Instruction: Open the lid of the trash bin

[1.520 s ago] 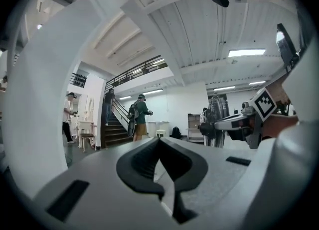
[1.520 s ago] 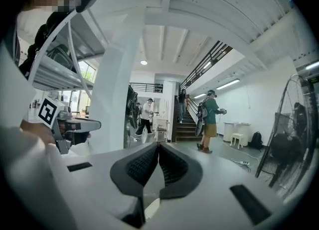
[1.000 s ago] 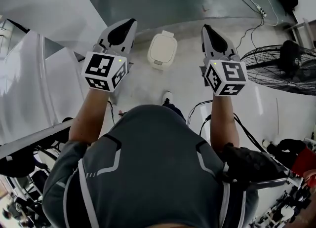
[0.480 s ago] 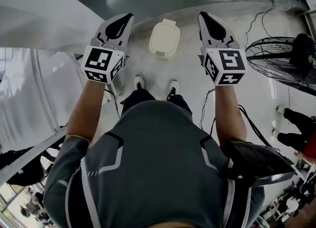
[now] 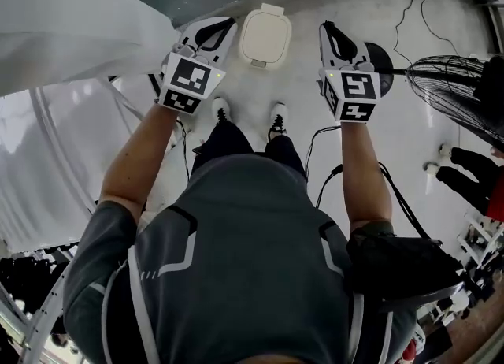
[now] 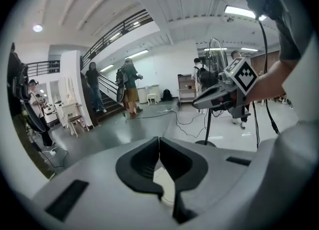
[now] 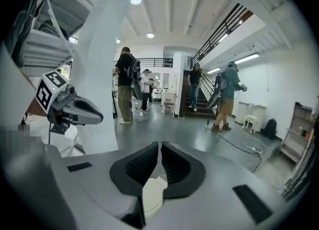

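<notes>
Grey left tool (image 6: pixel 159 142), right tool (image 7: pixel 159 147): closed

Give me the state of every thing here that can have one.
Trash bin: closed, upright on the floor.
Left gripper: jaws shut, nothing between them.
Right gripper: jaws shut, nothing between them.
Fan: running or not, cannot tell.

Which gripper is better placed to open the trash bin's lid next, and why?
Probably the left. In the head view, the left gripper, jaws shut, points in toward the cream lid with its tips close beside the rim; the right gripper, also shut, shows a wider strip of floor between.
</notes>
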Demonstrator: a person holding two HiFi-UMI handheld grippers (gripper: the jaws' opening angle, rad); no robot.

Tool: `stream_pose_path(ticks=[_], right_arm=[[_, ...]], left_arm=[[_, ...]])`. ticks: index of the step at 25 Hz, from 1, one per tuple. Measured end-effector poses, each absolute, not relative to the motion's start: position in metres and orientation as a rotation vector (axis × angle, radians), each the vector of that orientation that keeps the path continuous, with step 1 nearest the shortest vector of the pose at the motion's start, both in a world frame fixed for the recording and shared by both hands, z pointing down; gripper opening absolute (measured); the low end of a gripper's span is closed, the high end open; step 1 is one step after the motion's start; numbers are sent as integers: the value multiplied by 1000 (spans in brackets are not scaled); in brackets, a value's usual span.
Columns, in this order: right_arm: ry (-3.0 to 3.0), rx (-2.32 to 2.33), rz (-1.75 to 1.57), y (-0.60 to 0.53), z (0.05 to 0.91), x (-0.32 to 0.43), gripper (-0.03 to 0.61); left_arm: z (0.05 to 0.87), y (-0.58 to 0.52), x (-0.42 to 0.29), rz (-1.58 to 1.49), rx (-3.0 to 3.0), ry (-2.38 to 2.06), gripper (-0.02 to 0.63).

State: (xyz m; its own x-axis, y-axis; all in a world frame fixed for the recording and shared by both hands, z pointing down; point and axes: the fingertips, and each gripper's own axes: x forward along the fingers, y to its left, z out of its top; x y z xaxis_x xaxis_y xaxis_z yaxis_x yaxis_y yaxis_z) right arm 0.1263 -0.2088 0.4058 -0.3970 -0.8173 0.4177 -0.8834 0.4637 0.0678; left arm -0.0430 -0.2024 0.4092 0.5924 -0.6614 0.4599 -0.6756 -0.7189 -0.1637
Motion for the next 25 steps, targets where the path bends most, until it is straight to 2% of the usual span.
stream_pose_path(ticks=[10,12,13,22,23,25], right_arm=[[-2196,1166,299,-197,567,98,31],[-2177,1108,313,-196,599,93,32],[-2169,1084,325,-195,613,90,32],[-2123,925,417,-181,720,62,35],[-2114,906,417,-179,734,59,47],[-2096,873,420,-174,760,55,115]], left_arm=[[553,-195,-28,1062,2732,-962,16],[580,-194,-26,1113,2695,-926,107],[592,-194,-25,1134,2685,-918,118],[710,-189,-25,1293,2605,-807,100],[724,-188,-25,1314,2600,-789,100],[752,-183,-24,1354,2593,-756,84]])
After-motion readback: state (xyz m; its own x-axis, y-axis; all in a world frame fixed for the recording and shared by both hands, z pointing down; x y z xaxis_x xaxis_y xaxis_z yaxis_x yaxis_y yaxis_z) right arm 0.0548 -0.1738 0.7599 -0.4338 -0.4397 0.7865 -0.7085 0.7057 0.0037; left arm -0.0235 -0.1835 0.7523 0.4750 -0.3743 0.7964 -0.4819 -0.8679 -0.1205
